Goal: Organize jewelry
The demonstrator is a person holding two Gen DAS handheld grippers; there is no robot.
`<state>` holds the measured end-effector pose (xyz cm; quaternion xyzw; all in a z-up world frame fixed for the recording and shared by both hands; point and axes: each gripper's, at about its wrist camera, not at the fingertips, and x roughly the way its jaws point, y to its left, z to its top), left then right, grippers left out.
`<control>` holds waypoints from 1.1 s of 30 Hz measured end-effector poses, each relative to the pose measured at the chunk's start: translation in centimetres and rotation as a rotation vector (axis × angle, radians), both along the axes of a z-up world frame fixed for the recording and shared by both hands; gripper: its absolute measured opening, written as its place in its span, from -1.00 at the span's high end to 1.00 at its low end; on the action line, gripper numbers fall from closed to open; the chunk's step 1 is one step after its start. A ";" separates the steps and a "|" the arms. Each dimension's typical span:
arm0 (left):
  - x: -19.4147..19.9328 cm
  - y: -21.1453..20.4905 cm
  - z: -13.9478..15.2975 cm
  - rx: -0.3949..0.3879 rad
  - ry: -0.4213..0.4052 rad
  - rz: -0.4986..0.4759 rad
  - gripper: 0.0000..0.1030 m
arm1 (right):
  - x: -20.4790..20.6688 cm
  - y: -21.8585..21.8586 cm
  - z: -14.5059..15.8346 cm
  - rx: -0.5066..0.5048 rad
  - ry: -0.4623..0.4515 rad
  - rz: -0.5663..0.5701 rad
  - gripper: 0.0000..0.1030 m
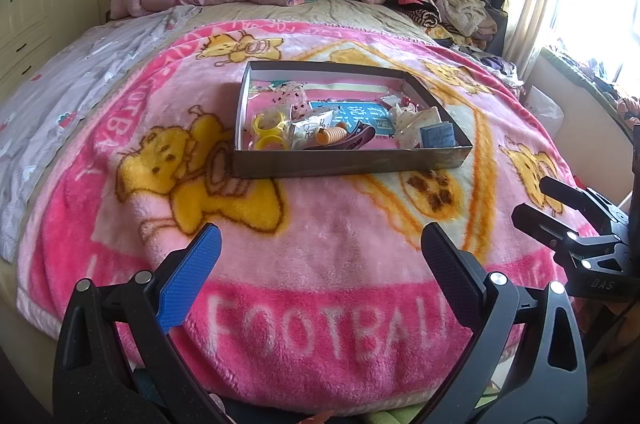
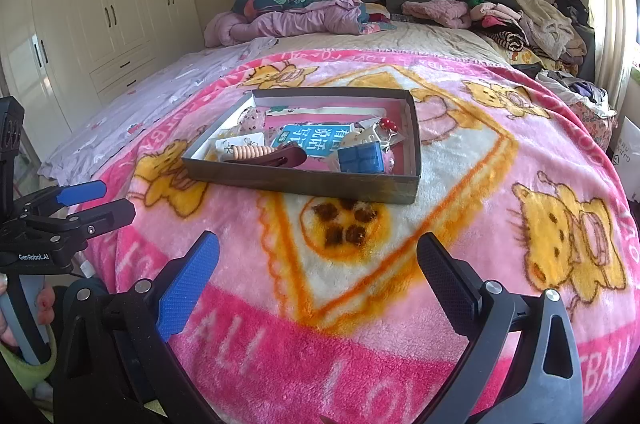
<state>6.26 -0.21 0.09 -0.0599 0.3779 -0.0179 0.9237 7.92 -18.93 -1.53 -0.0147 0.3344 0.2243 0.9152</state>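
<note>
I hold both tools low over the near edge of the fluffy pink blanket with yellow cartoon bears, and neither touches anything. My left gripper has its blue and black fingers spread wide with nothing between them; my right gripper is spread just as wide and is equally empty. Each shows at the edge of the other's view, side by side and apart.

The shallow grey cardboard box sits farther up the blanket, well beyond both sets of fingertips. Inside it, at the left, lie yellow plastic rings; beside them a small clear packet, an orange ribbed spiral hair tie and a dark maroon hair clip. A blue booklet with white lettering lies flat in the middle, and a blue square block rests in the near right corner, next to a red-beaded trinket.

Crumpled pink bedding and piled clothes lie at the headboard end.
</note>
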 end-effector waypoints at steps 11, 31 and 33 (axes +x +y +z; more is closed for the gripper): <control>0.0 -0.1 0.0 0.000 0.002 -0.001 -0.78 | 0.0 0.0 0.0 0.000 0.001 0.000 -0.87; -0.2 0.6 -0.2 0.014 0.014 0.012 -0.78 | -0.1 0.0 0.0 -0.001 0.000 0.001 -0.87; -0.3 0.6 -0.2 0.015 0.015 0.012 -0.78 | -0.1 0.1 0.0 0.000 0.000 0.001 -0.87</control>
